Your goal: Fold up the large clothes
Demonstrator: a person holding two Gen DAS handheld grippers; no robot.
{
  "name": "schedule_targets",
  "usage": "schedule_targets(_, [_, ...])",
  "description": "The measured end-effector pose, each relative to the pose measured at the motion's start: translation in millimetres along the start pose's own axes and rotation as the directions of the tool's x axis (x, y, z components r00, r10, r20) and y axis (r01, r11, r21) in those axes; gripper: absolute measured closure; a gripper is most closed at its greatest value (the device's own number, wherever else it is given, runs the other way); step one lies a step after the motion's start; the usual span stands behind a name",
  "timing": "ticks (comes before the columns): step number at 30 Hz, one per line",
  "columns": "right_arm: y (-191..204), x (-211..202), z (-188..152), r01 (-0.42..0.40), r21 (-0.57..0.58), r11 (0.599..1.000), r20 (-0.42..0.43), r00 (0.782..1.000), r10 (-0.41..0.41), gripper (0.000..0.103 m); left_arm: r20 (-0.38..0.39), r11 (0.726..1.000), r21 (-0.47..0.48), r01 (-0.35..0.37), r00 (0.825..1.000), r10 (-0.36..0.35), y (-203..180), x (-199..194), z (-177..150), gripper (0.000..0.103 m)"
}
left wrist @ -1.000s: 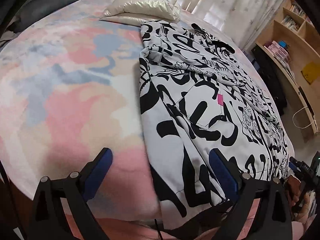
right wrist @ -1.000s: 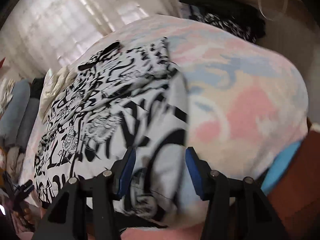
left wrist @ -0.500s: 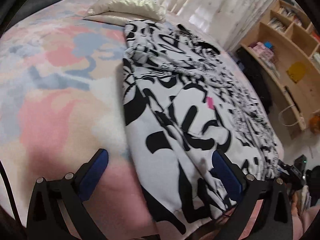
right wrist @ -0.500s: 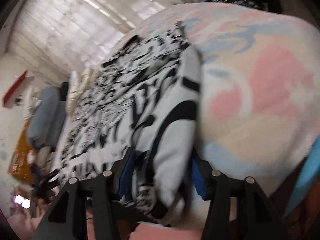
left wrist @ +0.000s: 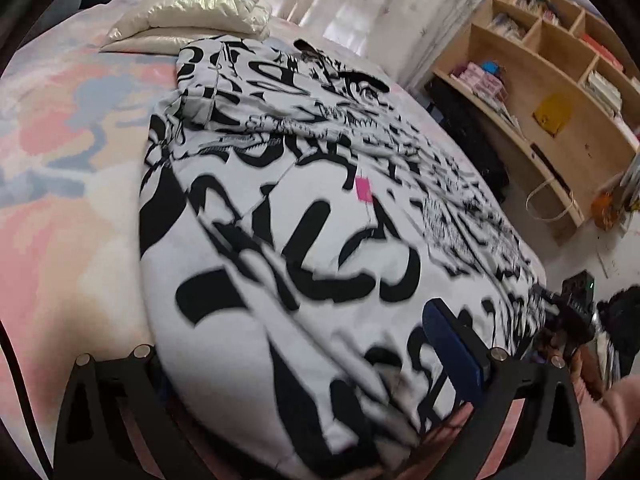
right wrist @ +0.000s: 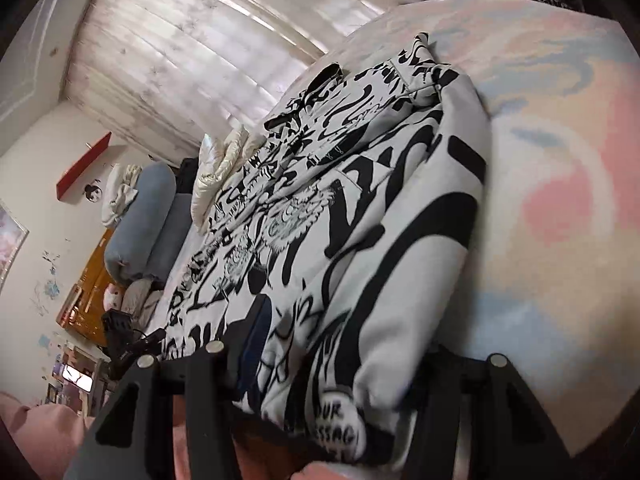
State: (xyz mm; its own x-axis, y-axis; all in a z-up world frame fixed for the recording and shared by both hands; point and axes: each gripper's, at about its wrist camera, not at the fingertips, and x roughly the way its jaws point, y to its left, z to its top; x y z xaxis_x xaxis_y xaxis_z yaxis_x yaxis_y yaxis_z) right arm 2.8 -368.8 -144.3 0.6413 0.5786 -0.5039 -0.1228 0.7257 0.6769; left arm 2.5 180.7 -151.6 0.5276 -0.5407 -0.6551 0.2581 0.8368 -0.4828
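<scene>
We see the left hand-held gripper (left wrist: 304,364) closing its jaws around the near hem of the black-and-white printed garment (left wrist: 304,208), spread on the pastel bedspread (left wrist: 60,208). A cream pillow (left wrist: 192,12) lies beyond; bookshelves (left wrist: 560,80) stand right.

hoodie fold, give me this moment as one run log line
stage: grasping hem | garment: black-and-white hoodie flat on bed | left gripper: closing around hem | right gripper: hem between jaws

The near hem of the black-and-white garment (left wrist: 304,240) runs off the bottom edge in both wrist views, and its print blurs there. In the left view, cloth hides the left hand-held gripper's (left wrist: 304,364) left finger. In the right view, a fold covers the right hand-held gripper's (right wrist: 344,356) right finger. Titles on the bookshelf (left wrist: 560,92) are too small to read.
</scene>
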Motion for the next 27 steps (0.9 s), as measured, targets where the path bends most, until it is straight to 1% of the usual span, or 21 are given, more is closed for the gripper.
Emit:
schedule_targets(1, [-0.4,3.0,2.7,-0.002,0.0,1.0,-0.001,1.0,0.002,0.057,0.014,1.0,-0.006,-0.004,1.0,0.004,-1.4,1.1,2.5,0.024])
schedule_targets(2, [0.3,5.3,4.5,0.001,-0.004,1.0,-0.002,1.0,-0.001,0.065,0.031,1.0,-0.014,-0.013,0.999,0.014,-2.9,2.9,5.6,0.048])
schedule_targets(3, [1.8,8.7,7.9,0.011,-0.009,1.0,-0.004,1.0,-0.011,0.07,0.037,0.999,-0.022,-0.023,0.999,0.024,-2.2,3.8,7.0,0.067])
schedule_targets(4, [3.2,10.2,10.2,0.012,-0.009,1.0,-0.006,1.0,-0.012,0.08,0.047,0.999,-0.04,-0.024,0.999,0.025,-1.2,5.8,8.8,0.069])
schedule_targets(5, [4.5,10.2,11.4,0.01,-0.01,1.0,-0.003,1.0,-0.01,0.084,0.057,0.998,-0.052,-0.022,0.998,0.025,-1.5,5.4,9.4,0.073])
schedule_targets(6, [7.8,9.0,13.3,0.011,-0.017,1.0,0.006,1.0,-0.011,0.085,0.077,0.998,-0.06,-0.023,0.997,0.027,-4.2,3.4,9.5,0.079])
schedule_targets(9, [23.1,1.0,18.1,0.024,-0.055,0.998,0.049,0.999,-0.021,0.089,0.115,0.998,-0.032,-0.052,0.992,0.056,-18.2,-7.2,11.4,0.086])
schedule_targets(12, [39.1,-13.5,25.3,0.01,-0.078,0.997,0.109,0.994,-0.001,0.092,0.139,0.999,-0.031,-0.044,0.989,0.047,-27.2,-22.5,15.6,0.09])
schedule_targets(16, [56.3,-33.3,30.6,-0.01,-0.104,0.995,0.16,0.987,0.027,0.092,0.172,0.999,0.004,-0.031,0.985,0.03,-43.0,-48.1,19.4,0.092])
schedule_targets(19, [66.8,-49.0,31.5,-0.032,-0.117,0.993,0.174,0.983,0.052,0.092,0.17,1.0,0.012,-0.018,0.985,0.016,-52.8,-67.7,19.6,0.092])
schedule_targets(21, [75.1,-57.9,31.5,-0.042,-0.127,0.991,0.177,0.982,0.065,0.092,0.161,1.0,-0.002,-0.012,0.987,0.012,-54.7,-77.7,21.3,0.092])
schedule_targets(24, [81.5,-70.7,33.9,-0.072,-0.125,0.99,0.176,0.98,0.094,0.092,0.146,0.999,-0.049,0.005,0.989,0.003,-51.2,-88.7,24.5,0.092])
schedule_targets(27, [77.7,-72.9,40.3,-0.093,-0.089,0.992,0.176,0.978,0.108,0.092,0.121,0.989,-0.14,0.043,0.992,-0.026,-37.0,-84.7,33.7,0.092])
